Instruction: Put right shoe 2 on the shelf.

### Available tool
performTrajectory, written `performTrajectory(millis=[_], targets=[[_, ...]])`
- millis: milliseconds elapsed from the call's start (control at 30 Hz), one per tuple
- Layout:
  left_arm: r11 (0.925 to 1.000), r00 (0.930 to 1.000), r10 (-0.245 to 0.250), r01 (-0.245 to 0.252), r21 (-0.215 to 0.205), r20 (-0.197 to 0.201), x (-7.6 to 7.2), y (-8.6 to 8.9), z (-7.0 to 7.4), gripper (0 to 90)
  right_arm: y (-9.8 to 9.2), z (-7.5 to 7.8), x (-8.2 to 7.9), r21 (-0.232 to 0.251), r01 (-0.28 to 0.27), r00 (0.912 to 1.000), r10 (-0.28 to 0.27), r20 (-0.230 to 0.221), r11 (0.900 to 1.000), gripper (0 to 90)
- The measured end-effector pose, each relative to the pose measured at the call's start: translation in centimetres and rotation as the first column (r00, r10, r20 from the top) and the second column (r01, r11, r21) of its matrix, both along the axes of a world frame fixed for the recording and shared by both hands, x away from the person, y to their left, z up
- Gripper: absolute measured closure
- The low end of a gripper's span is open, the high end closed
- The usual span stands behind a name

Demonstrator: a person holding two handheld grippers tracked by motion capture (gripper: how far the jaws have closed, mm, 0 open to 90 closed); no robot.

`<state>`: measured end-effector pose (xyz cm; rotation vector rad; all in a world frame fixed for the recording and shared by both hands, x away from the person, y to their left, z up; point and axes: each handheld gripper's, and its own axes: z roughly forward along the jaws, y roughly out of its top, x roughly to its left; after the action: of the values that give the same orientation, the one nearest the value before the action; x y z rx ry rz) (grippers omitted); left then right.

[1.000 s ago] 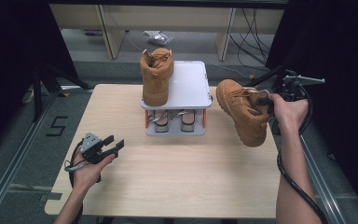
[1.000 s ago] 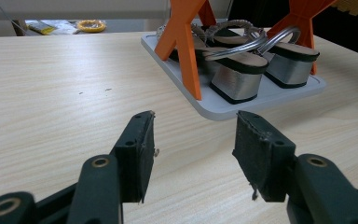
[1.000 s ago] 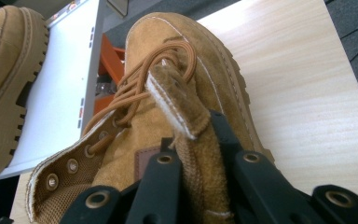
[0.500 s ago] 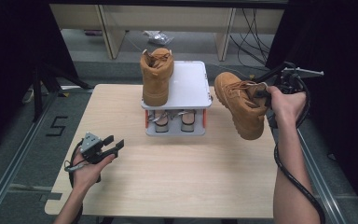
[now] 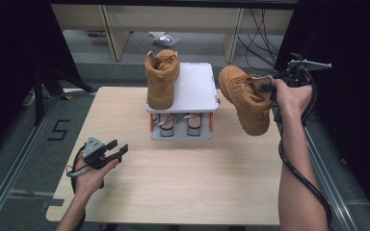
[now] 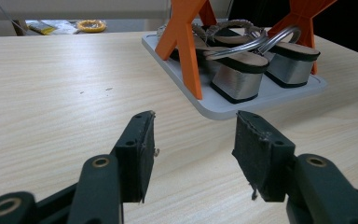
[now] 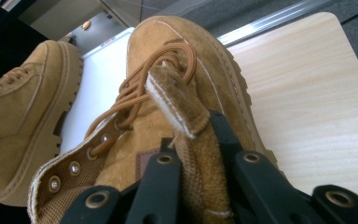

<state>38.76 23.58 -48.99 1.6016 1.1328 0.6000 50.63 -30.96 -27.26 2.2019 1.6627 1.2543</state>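
Note:
A tan suede boot (image 5: 244,97) hangs in the air to the right of the rack, toe toward the rack's top. My right gripper (image 5: 268,86) is shut on its collar; in the right gripper view the jaws pinch the boot's cuff (image 7: 200,182) beside the tongue and laces. A second tan boot (image 5: 161,78) stands upright on the left side of the white two-tier rack (image 5: 197,86). Silver heeled sandals (image 5: 179,124) sit on the lower tier, also seen as sandals (image 6: 242,65) in the left gripper view. My left gripper (image 5: 118,151) rests open low over the table's front left, with nothing between its pads (image 6: 140,149).
The light wooden table (image 5: 183,183) carries the rack at its far middle. Orange rack legs (image 6: 186,42) stand ahead of the left gripper. Metal rails run along the floor on both sides, and a wooden frame with cables stands behind the table.
My right hand has lifted the boot higher and a little toward the rack top. The left gripper has stayed where it was.

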Motion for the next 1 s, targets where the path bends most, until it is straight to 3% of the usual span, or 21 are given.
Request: performTrajectory(millis=[767,1000], targets=[[1.0000,1.0000,0.007,-0.007,0.003,0.000,-0.1,0.1,0.1,47.4,3.7,3.4,2.1,0.010,-0.030,0.9984,0.029,0.048,1.000,84.5],[1.0000,1.0000,0.007,-0.007,0.002,0.000,-0.1,0.2,0.1,47.4,5.0,4.1,2.9,0.012,-0.040,0.9984,0.040,0.040,0.999,84.4]])
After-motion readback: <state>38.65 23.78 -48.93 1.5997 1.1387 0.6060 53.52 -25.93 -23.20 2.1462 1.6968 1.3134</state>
